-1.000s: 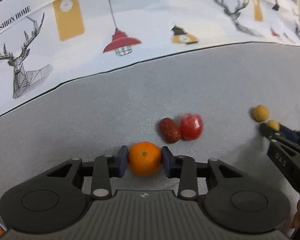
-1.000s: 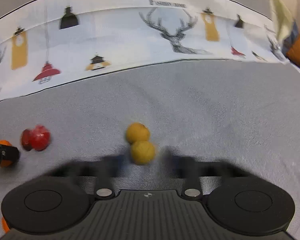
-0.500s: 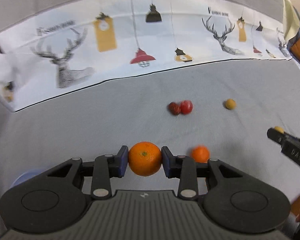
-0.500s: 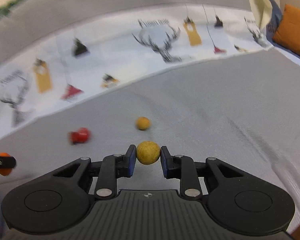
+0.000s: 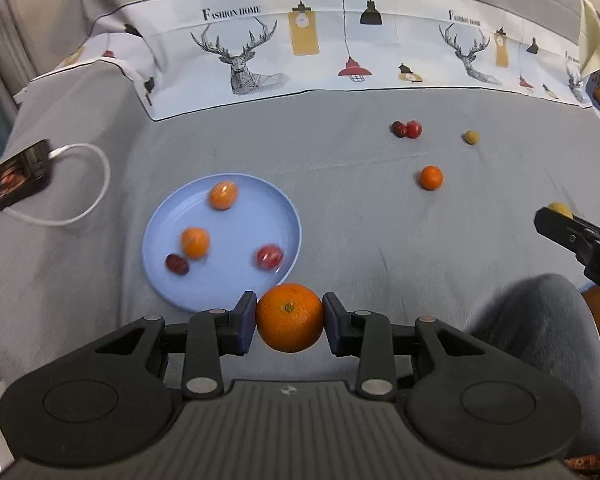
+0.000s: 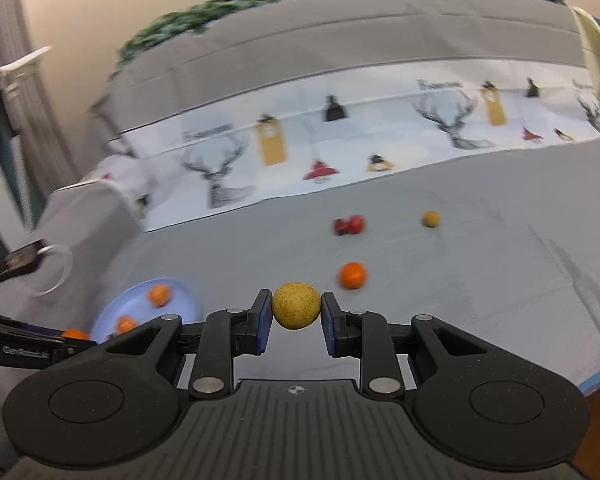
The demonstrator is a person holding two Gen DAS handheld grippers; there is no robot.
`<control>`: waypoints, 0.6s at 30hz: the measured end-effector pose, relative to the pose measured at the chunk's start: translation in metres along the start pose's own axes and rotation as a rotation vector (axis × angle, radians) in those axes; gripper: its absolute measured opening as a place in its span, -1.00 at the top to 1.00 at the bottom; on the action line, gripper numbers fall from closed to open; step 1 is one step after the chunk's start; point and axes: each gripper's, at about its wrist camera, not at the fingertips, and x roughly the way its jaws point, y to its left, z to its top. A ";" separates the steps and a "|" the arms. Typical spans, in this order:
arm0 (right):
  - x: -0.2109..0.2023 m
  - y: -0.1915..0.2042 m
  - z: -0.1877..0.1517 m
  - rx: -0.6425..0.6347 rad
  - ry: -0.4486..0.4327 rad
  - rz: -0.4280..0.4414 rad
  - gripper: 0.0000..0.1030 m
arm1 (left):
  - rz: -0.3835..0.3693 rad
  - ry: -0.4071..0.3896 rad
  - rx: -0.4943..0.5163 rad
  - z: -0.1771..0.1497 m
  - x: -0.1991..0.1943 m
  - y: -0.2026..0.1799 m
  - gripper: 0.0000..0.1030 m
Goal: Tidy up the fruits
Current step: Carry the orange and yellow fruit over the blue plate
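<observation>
Phone [image 5: 10, 176] and white charging cable [image 5: 80, 184]: at the far left of the grey cloth [image 5: 340, 216], well clear of the work area.

Blue plate [image 5: 276, 216]: rests on the cloth left of centre. It carries two small oranges, one dark red fruit and one brighter red fruit. In the left wrist view its near rim lies just beyond and to the left of the left gripper's fingertips.

Left gripper [image 5: 289, 318]: the jaws pinch a mandarin orange [image 5: 289, 318] from both sides, with the stem scar facing the camera. The fruit is round, so no long axis governs its release. The gripper points steeply downward, and the plate lies ahead and left of the held fruit. Judgement: the left gripper is the nearer of the two to the plate and needs only a short move forward and left before release.

Right gripper [image 6: 296, 311]: the jaws pinch a small tan round fruit [image 6: 296, 311], possibly a longan. In the right wrist view the plate appears at the lower left, across the left gripper's path. Judgement: the right gripper should deliver second.

Fruit remaining on the cloth, right of the plate: a pair of red fruits [image 5: 407, 129] touching each other, one loose orange [image 5: 431, 177] nearer the camera, and one tan fruit [image 5: 471, 136] furthest right.
</observation>
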 end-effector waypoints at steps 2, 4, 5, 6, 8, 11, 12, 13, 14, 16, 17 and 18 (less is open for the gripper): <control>-0.016 0.015 -0.005 -0.028 -0.018 0.020 0.47 | 0.001 -0.029 -0.004 -0.010 -0.014 0.004 0.24; -0.030 0.029 -0.011 -0.065 -0.028 0.037 0.47 | -0.005 -0.055 -0.023 -0.017 -0.027 0.007 0.24; -0.035 0.034 -0.013 -0.077 -0.029 0.044 0.47 | -0.013 -0.065 -0.036 -0.021 -0.033 0.009 0.24; -0.041 0.039 -0.016 -0.091 -0.030 0.054 0.47 | -0.021 -0.073 -0.045 -0.023 -0.037 0.008 0.24; -0.049 0.048 -0.022 -0.112 -0.031 0.062 0.47 | -0.030 -0.096 -0.047 -0.030 -0.047 0.009 0.24; -0.057 0.060 -0.031 -0.137 -0.027 0.077 0.47 | -0.029 -0.123 -0.049 -0.038 -0.058 0.011 0.24; -0.059 0.064 -0.032 -0.145 -0.027 0.081 0.47 | -0.028 -0.127 -0.054 -0.040 -0.060 0.013 0.24; -0.060 0.067 -0.033 -0.153 -0.028 0.084 0.47 | -0.028 -0.130 -0.062 -0.042 -0.062 0.015 0.24; -0.062 0.069 -0.033 -0.160 -0.031 0.086 0.47 | -0.027 -0.133 -0.068 -0.043 -0.064 0.017 0.24; -0.065 0.074 -0.033 -0.169 -0.039 0.087 0.47 | -0.024 -0.138 -0.079 -0.046 -0.067 0.021 0.24; -0.065 0.076 -0.033 -0.171 -0.041 0.087 0.47 | -0.022 -0.141 -0.085 -0.048 -0.068 0.023 0.24; -0.066 0.076 -0.033 -0.173 -0.042 0.086 0.47 | -0.021 -0.143 -0.088 -0.048 -0.069 0.025 0.24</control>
